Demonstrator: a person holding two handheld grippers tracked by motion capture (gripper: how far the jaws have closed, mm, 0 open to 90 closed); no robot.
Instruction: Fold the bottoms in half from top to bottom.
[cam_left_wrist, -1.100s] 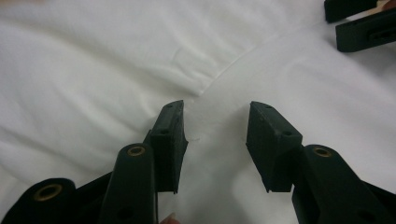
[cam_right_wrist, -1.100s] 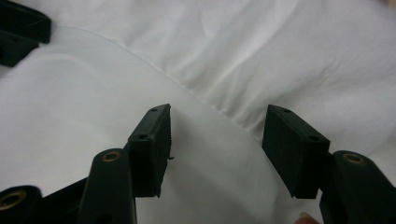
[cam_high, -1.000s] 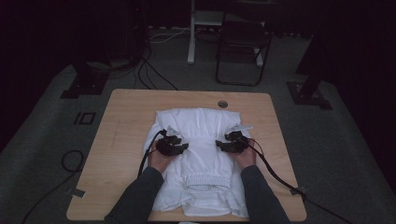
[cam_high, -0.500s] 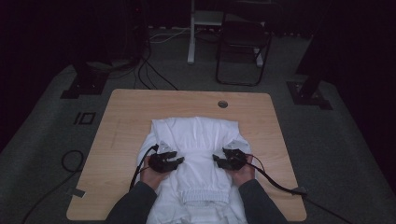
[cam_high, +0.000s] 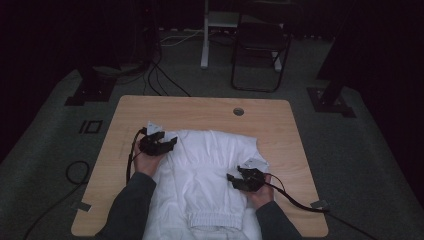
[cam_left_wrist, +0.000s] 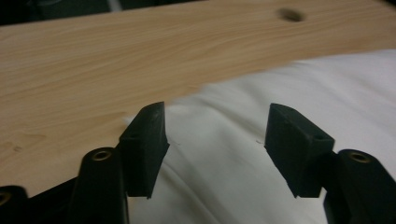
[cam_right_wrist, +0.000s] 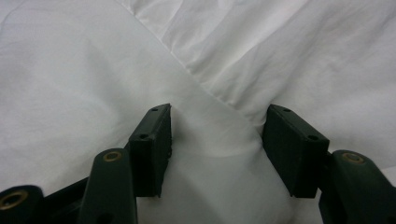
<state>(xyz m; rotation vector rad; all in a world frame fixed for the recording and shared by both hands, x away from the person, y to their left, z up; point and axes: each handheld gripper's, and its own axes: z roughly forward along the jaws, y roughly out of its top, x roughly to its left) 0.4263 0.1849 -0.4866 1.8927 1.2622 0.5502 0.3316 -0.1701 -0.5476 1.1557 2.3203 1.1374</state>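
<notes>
white shorts (cam_high: 210, 175) lie mid-table, waistband near me. my left gripper (cam_high: 159, 143) at far-left corner, jaws just opened, spread, nothing pinched. right gripper (cam_high: 243, 180) jaws spread over cloth w/ a fold bunched between. risk: fold springs back if right lets go.

I'm counting one white garment (cam_high: 207, 170) on one wooden table (cam_high: 200, 107), and I'm working two grippers, left (cam_high: 167, 142) and right (cam_high: 235, 179). Behind, I'm making out one chair (cam_high: 260, 45), possibly folding.
</notes>
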